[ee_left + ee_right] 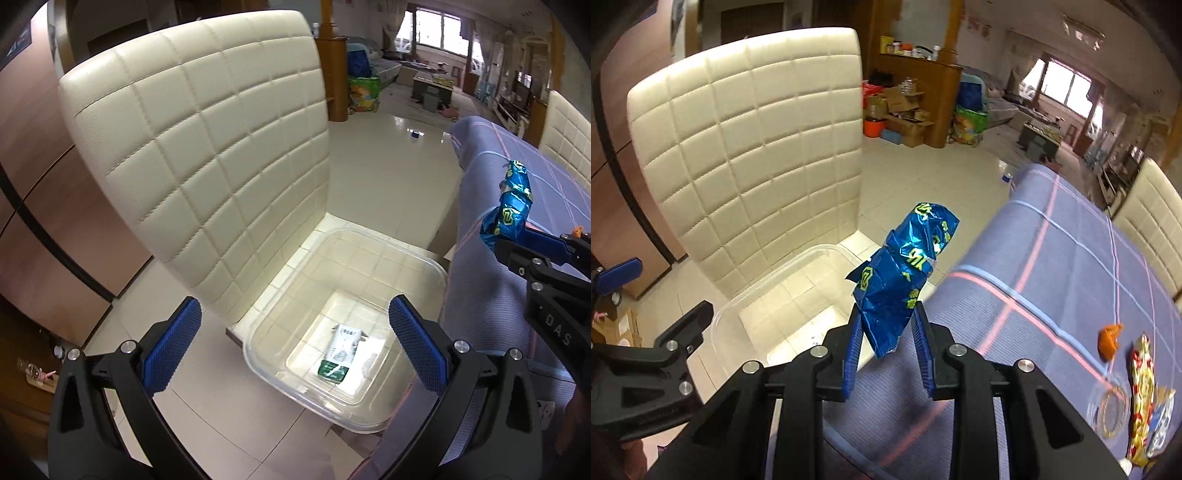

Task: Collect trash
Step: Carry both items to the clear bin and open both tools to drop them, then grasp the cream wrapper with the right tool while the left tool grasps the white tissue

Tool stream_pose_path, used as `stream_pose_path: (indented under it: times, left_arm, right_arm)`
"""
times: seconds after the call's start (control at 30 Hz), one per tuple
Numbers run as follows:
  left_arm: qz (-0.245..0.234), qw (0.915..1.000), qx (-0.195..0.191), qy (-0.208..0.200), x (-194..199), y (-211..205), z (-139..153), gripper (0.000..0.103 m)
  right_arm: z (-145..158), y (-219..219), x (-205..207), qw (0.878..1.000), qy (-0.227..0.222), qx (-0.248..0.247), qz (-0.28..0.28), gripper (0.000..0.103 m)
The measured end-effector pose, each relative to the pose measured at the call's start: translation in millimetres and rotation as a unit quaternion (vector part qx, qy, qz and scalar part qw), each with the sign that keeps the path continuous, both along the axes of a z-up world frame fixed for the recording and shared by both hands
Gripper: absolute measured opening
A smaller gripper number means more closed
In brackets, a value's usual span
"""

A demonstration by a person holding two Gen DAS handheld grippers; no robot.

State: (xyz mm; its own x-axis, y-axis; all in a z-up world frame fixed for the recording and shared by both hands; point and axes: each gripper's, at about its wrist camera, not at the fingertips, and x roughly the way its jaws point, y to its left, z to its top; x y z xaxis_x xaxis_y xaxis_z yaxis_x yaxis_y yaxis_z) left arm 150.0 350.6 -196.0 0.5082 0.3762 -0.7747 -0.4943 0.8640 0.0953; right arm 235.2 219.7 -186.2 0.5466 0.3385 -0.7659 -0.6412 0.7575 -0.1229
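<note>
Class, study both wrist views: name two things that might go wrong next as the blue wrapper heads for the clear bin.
1. The right gripper pinches only the blue wrapper's lower end, so it might slip out early.
2. The wrapper hangs beside the clear bin's rim near the tablecloth; released now, it may miss.

2 claws show: the left claw (295, 343) and the right claw (888, 347). 1 clear plastic bin (424, 258) sits on 1 of 2 cream quilted chairs (192, 155), the other at far right (1152, 221). 1 green-and-white wrapper (341, 356) lies in the bin. 1 blue foil wrapper (905, 273), 1 orange scrap (1110, 339), 1 red-and-gold wrapper (1143, 398) and 1 clear lid (1108, 410) make up the rest, over 1 worktop (1052, 258).
</note>
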Motion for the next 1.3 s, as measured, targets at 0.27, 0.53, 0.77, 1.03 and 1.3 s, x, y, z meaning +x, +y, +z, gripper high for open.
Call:
stream_pose_path:
  times: [0.27, 0.53, 0.77, 1.03, 1.3]
  left_arm:
    - [0.015, 0.9999, -0.008, 0.002, -3, 10, 0, 0.1]
    - [-0.012, 0.9999, -0.011, 0.002, 10, -17, 4, 0.1]
    - [-0.092, 0.9957, -0.014, -0.009, 28, -90, 16, 0.1]
    - [-0.205, 0.9784, -0.024, -0.006, 47, -206, 22, 0.1]
    - [-0.291, 0.9565, -0.019, 0.012, 62, -308, 22, 0.1]
  right_arm:
    - [1, -4, 6, 1.0, -0.019, -0.012, -0.019, 0.055]
    - [7, -53, 11, 0.998, -0.014, -0.016, -0.067, 0.062]
    - [20, -149, 0, 0.987, -0.016, -0.026, -0.16, 0.062]
    - [16, -282, -35, 0.958, -0.005, -0.051, -0.281, 0.062]
    - [-13, -343, -46, 0.952, 0.067, -0.013, -0.3, 0.062]
